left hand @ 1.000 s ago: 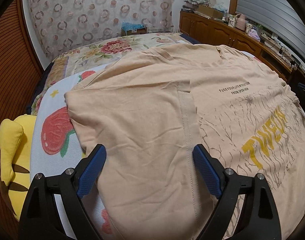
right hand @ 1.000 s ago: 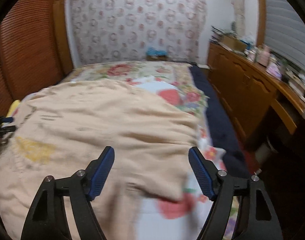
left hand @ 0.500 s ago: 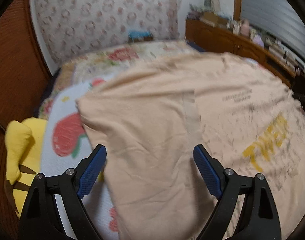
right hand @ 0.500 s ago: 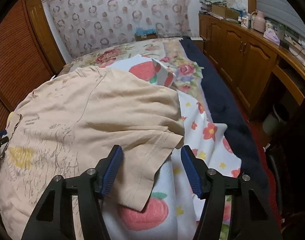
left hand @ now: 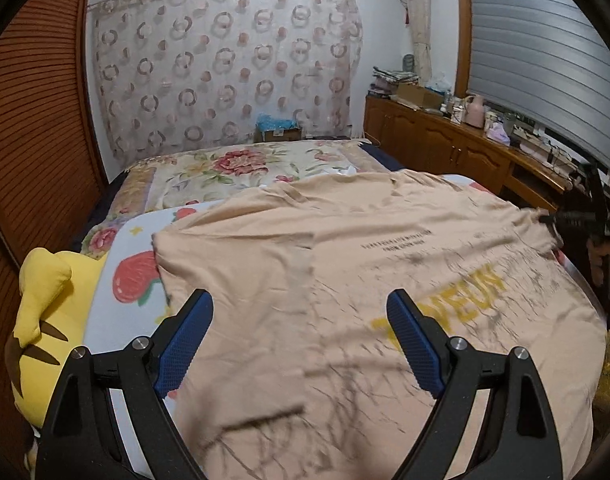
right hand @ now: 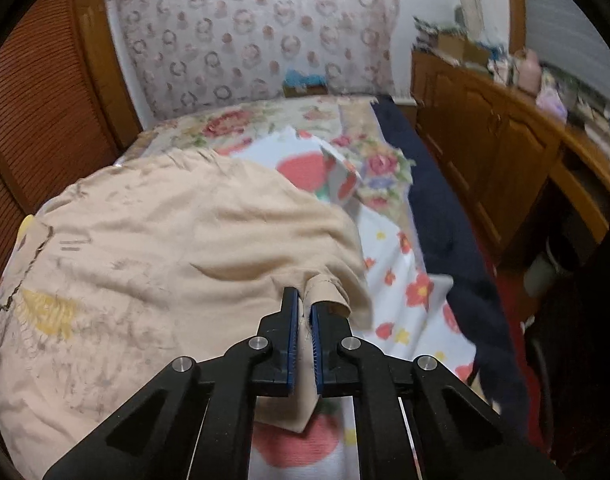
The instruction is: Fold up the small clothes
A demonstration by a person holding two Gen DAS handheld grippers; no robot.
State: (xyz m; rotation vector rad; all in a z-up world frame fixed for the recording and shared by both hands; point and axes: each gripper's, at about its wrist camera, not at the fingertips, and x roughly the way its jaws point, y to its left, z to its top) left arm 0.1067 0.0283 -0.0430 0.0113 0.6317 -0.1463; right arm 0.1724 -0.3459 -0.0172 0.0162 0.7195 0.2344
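Observation:
A beige T-shirt with yellow lettering lies spread face up on the bed; it also shows in the right wrist view. My left gripper is open and empty, its blue pads above the shirt's left side. My right gripper is shut on the shirt's right sleeve and lifts that edge a little off the bed. The right gripper also shows at the far right of the left wrist view, at the shirt's edge.
The bed has a strawberry-print sheet and a floral quilt. A yellow plush toy lies at the left edge. A wooden cabinet with clutter runs along the right. A dark blanket lines the bed's right side.
My right gripper has closed on the shirt's right sleeve, which it straddled open half a second ago. My left gripper stays open and has shifted right over the shirt.

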